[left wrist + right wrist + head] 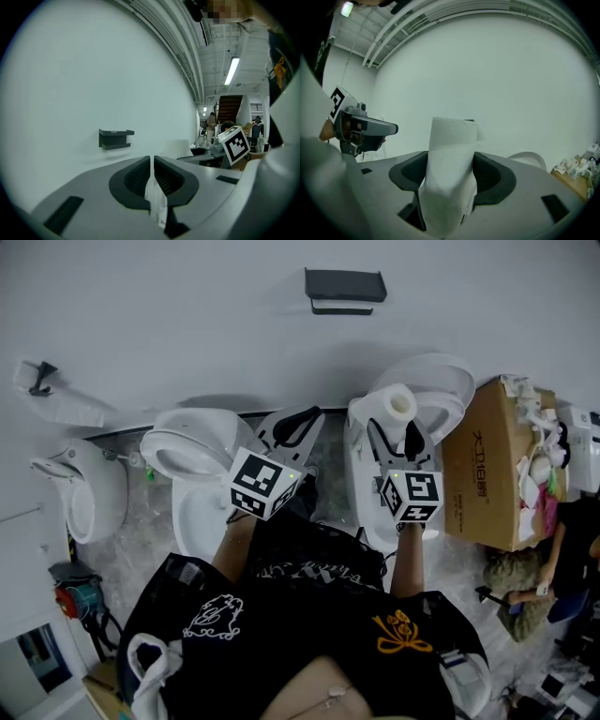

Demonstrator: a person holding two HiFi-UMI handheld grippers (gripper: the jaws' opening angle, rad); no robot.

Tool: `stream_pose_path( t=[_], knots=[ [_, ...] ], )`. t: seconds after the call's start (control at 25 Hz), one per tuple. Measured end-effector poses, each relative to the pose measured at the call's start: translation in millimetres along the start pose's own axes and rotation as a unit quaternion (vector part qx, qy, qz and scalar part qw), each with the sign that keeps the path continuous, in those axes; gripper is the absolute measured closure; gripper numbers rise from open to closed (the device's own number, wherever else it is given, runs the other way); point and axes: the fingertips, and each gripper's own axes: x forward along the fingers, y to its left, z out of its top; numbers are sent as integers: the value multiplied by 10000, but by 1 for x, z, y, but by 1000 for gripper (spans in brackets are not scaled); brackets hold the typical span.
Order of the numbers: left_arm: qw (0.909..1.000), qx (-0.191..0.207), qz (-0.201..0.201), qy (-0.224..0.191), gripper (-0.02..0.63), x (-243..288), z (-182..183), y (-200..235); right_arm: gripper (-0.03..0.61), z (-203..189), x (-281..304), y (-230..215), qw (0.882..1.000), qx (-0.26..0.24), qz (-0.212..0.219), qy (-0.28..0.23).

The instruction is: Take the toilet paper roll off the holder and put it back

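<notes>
Our right gripper [451, 168] squeezes the roll [453, 138]. The roll stands up, white and soft, with a loose flap on top. Our left gripper [153, 174] is pinched almost closed. We cannot tell what the white bit in its gap is. Farther off, the roll hides most of the dark holder [345, 287] on the wall [187, 315].
</notes>
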Motion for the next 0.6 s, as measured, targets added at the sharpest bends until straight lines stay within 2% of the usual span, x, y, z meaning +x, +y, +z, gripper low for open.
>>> stream_pose_path(
  t=[0.6],
  knots=[
    [9996,25,195,-182,575,21,21,54,268,84,61,-33,9969,-637,43,-459]
  ],
)
